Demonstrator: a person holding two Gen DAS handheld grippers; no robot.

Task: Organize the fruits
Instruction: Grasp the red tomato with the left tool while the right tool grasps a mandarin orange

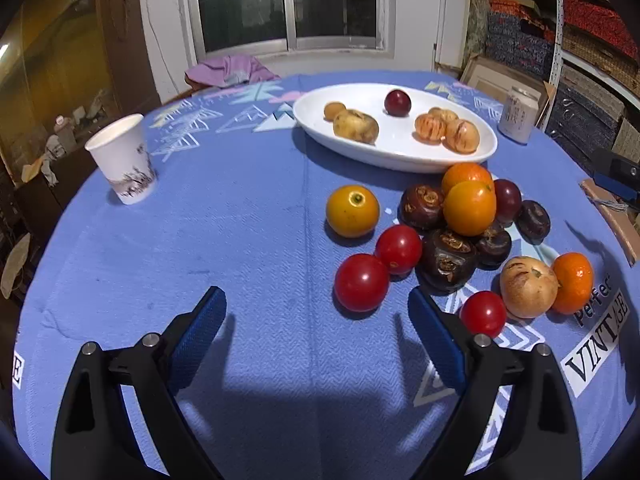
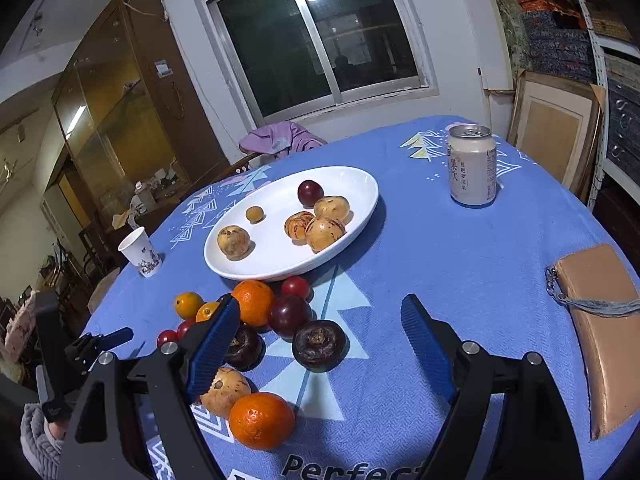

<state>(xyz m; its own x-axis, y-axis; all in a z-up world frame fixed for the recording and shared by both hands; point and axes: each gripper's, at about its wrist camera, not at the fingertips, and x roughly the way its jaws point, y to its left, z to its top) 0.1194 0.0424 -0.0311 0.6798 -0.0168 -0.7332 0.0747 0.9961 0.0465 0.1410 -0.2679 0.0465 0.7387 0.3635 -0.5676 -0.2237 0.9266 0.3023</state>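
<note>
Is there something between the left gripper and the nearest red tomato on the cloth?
Nothing visible. The left gripper is open and empty over bare blue tablecloth. The nearest red tomato lies just ahead of its tips, slightly toward the right finger, with only cloth between. Another tomato touches it behind.

Both fisheye views are sharp and evenly lit by indoor light from above; the window (image 2: 320, 36) is dark and mirrors a round lamp glare. The white plate (image 1: 472, 152) and the fruits throw soft shadows onto the blue tablecloth (image 1: 240, 220), and gripper shadows fall in the foreground. Straight lines bow near the edges, and the corners fade to black
</note>
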